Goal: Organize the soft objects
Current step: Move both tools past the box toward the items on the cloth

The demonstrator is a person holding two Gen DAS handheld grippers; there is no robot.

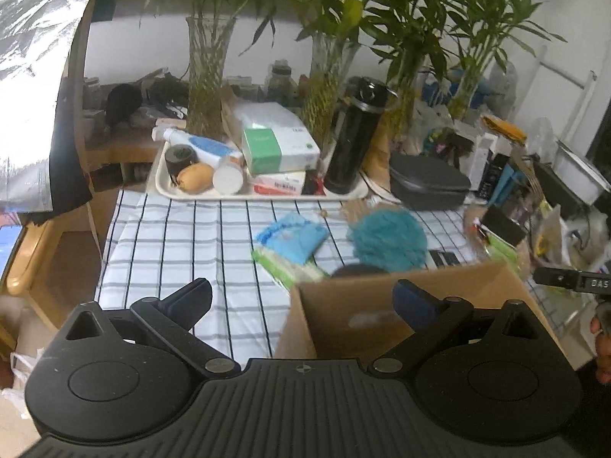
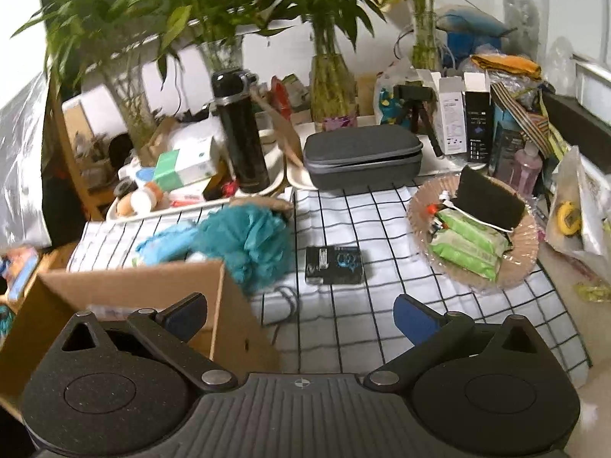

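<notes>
Table cover: white cloth with a black grid pattern, filling the middle of both views.
Container: open brown cardboard box, lower centre-right of the left view, lower left of the right view; what it holds cannot be made out.
Soft item, largest: teal mesh bath pouf, on the cloth just behind the box, centre-left of the right view.
Soft item, second: light blue crinkled cloth piece, centre of the left view, lying on a pale green packet just beside the pouf.
Bystanders: black insulated steel bottle on a cream tray; grey zipped hard case; clear ribbed plate at right carrying green wipe packs.
Small item: black boxed gadget, flat on the cloth at frame centre.
Left gripper: fingers spread wide, nothing between them, over the box's left edge.
Right gripper: likewise spread and empty, over bare cloth right of the box.
Step, as judged: between picks; soft pieces not yet boxed.
Next move, as judged: reach past the box wall to the pouf, close on its mesh, lift it clear and lower it into the box.
Writing: "DAS" on a black part at the right edge of the left view; other labels too blurred to read.
</notes>
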